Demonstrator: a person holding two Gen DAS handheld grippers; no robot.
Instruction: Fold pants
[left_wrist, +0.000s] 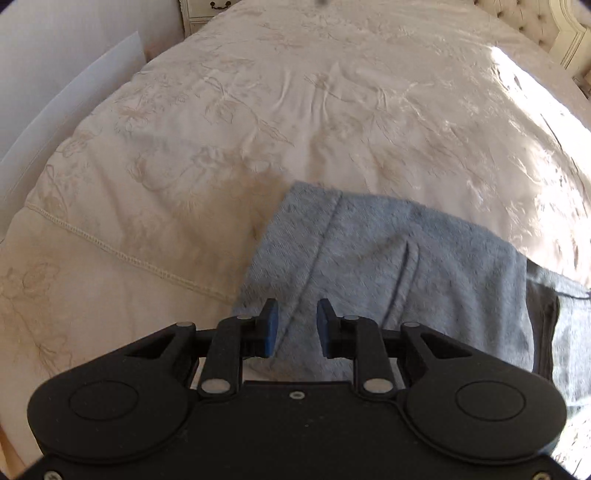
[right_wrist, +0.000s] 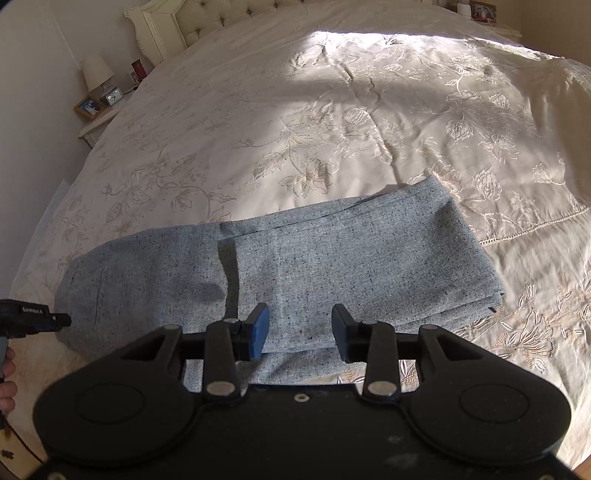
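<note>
Light blue-grey pants (right_wrist: 295, 266) lie flat on the bed, folded into a wide band with one layer laid over another. In the left wrist view the pants (left_wrist: 388, 258) fill the lower right. My left gripper (left_wrist: 295, 328) hovers over the near edge of the pants, jaws apart, holding nothing. My right gripper (right_wrist: 299, 328) is open over the near edge of the folded layer, empty. The left gripper's tip (right_wrist: 55, 319) shows at the left edge of the right wrist view beside the pants' rounded end.
The cream embroidered bedspread (right_wrist: 332, 129) covers the whole bed. A tufted headboard (right_wrist: 207, 18) and a nightstand with a lamp (right_wrist: 98, 74), clock and photo frame stand far left. A white dresser (left_wrist: 207, 11) stands beyond the bed. Sunlight falls across the far side.
</note>
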